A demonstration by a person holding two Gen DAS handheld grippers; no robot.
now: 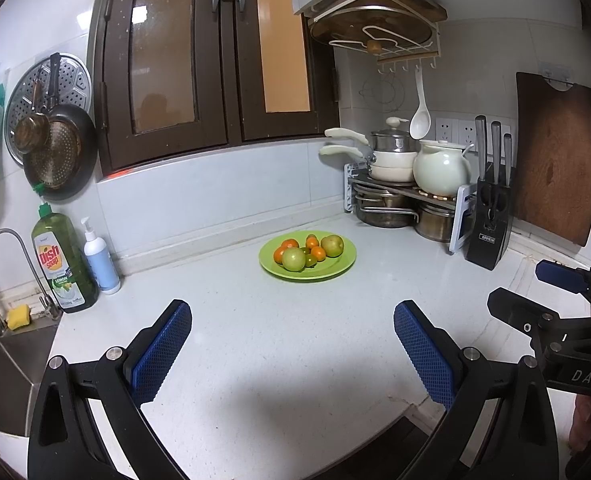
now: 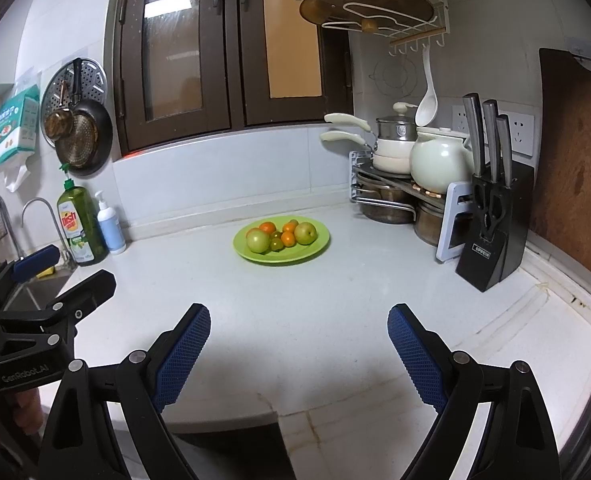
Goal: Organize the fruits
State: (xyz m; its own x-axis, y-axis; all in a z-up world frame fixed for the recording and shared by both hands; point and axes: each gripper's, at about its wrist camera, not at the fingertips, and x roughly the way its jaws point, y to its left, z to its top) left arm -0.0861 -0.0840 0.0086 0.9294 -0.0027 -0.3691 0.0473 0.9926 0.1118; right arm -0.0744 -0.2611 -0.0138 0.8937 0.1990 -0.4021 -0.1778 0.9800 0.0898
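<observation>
A green plate [image 1: 337, 270] [image 2: 319, 248] sits on the white counter near the back wall. It holds two greenish apples [image 1: 293, 259] [image 2: 258, 241], several small oranges [image 1: 290, 245] [image 2: 267, 227] and a small green citrus [image 2: 276, 244]. My left gripper [image 1: 293, 350] hovers open over the front of the counter, well short of the plate, nothing between its blue pads. My right gripper [image 2: 299, 346] is likewise open and empty, beside the left one. Each gripper shows in the other's view: the right gripper [image 1: 535, 288] at the right edge, the left gripper [image 2: 65, 268] at the left edge.
A pot rack [image 1: 395, 196] with pans and a cream kettle, a black knife block [image 1: 491, 228] and a wooden cutting board [image 1: 555, 160] fill the back right corner. Dish soap [image 1: 63, 264] and a pump bottle [image 1: 101, 256] stand left by the sink [image 1: 11, 356]. Pans hang on the left wall.
</observation>
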